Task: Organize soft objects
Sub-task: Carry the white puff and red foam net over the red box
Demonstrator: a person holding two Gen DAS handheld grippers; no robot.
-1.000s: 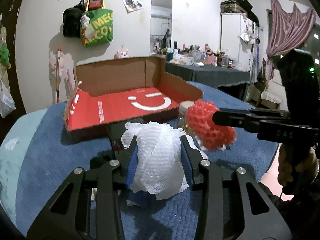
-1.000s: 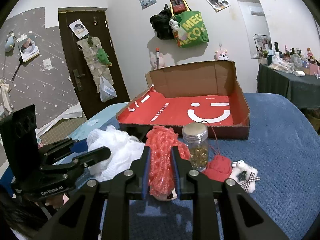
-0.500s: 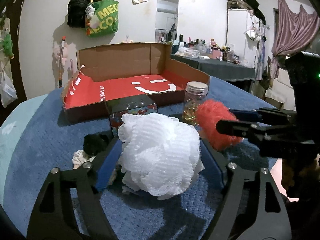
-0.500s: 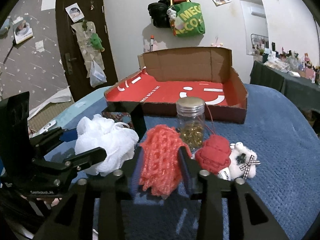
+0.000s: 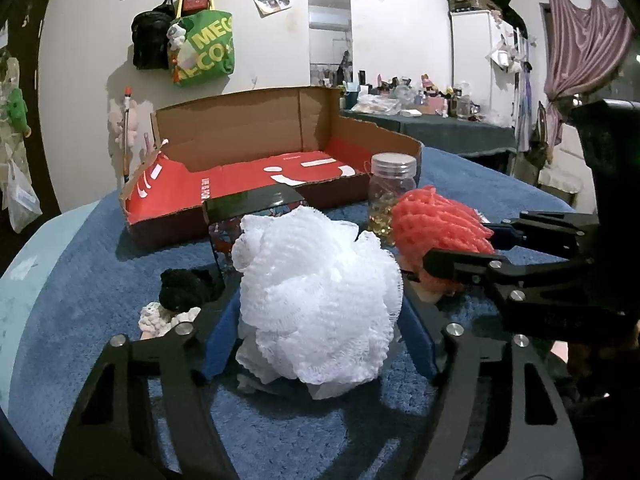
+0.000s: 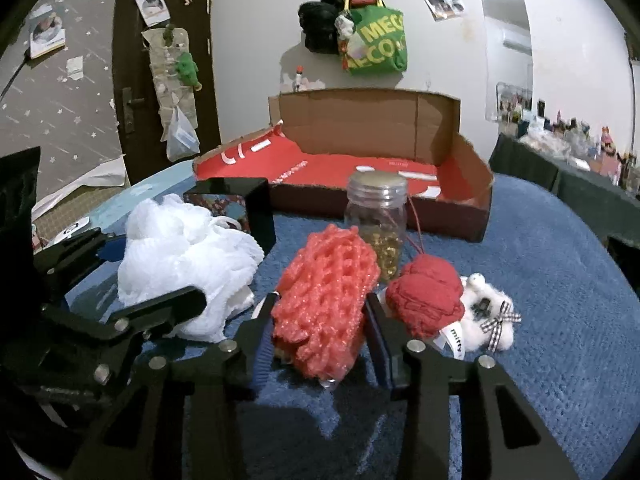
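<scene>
The blue fleecy blanket (image 5: 72, 344) covered the whole work surface; toward its far side lay the open cardboard box with the red printed floor (image 5: 256, 178), empty and well apart from both grippers, and in my judgement the place the soft things belonged.

Nearer, the white mesh bath puff (image 5: 316, 300) rested on the blanket between the fingers of the left gripper (image 5: 320, 320); the jaws stood spread wide, the blue pads beside the puff and perhaps brushing it without squeezing it, so the tool was released. Just right of it sat the coral-red netted foam sleeve (image 6: 326, 300), bracketed by the right gripper (image 6: 320, 320); those jaws also stood parted, though the sleeve filled most of the gap and I could not say for certain that the pads were clear of it.

Behind them stood the black glossy open-topped box (image 6: 240, 204), then the clear glass jar with a metal lid and gold beads (image 6: 378, 222), hard and not part of the sorting; beside it were the red knitted ball (image 6: 426, 300) and the small white fluffy toy with a checked bow (image 6: 490, 318), touching each other; a black furry lump (image 5: 186, 288) and a pale woolly toy (image 5: 160, 320) lay left of the puff.

To do the step well, each gripper should close low and centred on its bundle until the material compressed firmly; a shallow pinch on loose mesh would likely slip; the lift should clear the jar and the black box before crossing to the cardboard box.
</scene>
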